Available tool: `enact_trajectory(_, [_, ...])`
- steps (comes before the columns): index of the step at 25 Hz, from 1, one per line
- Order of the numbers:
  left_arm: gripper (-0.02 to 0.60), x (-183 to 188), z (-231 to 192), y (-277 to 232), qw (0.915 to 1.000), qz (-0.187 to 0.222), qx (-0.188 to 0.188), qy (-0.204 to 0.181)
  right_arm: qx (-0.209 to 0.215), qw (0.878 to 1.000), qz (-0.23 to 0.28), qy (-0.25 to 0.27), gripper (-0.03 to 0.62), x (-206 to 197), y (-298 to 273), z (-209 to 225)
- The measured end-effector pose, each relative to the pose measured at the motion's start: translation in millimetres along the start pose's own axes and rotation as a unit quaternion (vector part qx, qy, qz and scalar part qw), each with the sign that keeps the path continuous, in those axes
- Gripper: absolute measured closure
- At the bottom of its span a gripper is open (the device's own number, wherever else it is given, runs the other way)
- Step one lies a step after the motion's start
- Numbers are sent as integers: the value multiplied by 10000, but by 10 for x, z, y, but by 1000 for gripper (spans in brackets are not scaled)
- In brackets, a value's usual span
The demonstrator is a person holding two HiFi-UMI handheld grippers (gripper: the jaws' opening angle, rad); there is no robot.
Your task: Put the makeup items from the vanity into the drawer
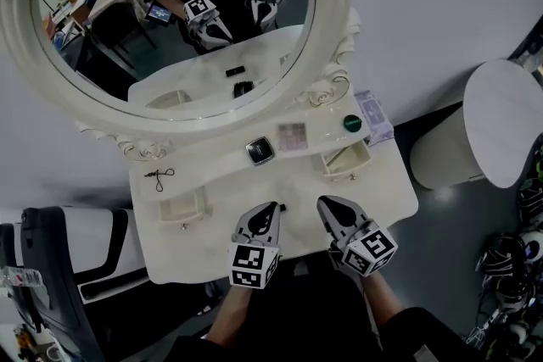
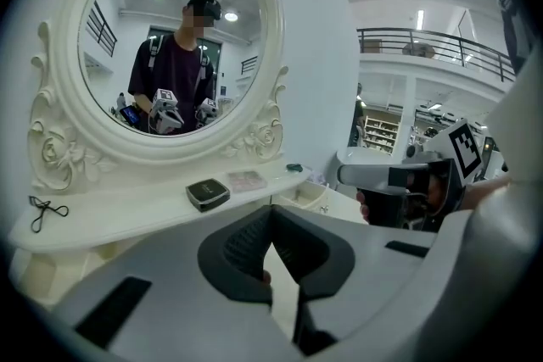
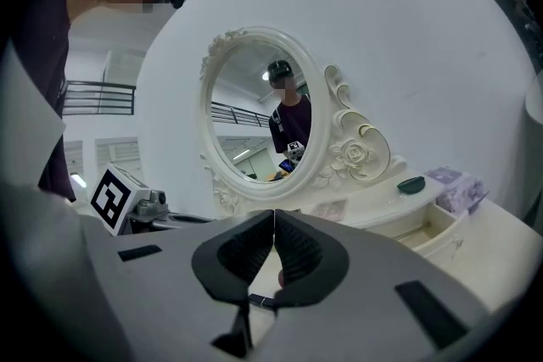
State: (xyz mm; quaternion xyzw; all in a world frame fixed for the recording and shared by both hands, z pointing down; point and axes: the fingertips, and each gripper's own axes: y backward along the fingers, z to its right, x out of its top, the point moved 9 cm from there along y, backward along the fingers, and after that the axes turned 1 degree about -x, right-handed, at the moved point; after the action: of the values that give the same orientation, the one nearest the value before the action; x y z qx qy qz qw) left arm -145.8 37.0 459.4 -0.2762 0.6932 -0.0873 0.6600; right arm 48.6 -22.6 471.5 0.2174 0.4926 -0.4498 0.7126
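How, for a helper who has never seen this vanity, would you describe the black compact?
Start at the big oval mirror. On the shelf right below it, near the middle, lies the compact, just left of a pale pink palette. It is the only black, square item there; the curler far left is thin wire and the disc far right is green.
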Motion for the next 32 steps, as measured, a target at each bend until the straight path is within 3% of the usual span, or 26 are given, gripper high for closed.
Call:
enact_trajectory(12, [567,-315,-476,394,9997,110,16,198,-8,9989,-318,346,569,-219,-329,-532])
enact_trajectory(22, [568,-522,-592,323,9993,89,73,355,361,9890,-1093,924,569,-411,-626,-531])
enact_trajectory(27, [567,-562,-619,276,9986,46,195,484,640,9774,-1548,1286,568,-460,-761,-514])
enact_trajectory(32, [568,-658,-649,206,9978,6,291,593,1037,9505,-2171,1963,568,-600,-933,-478])
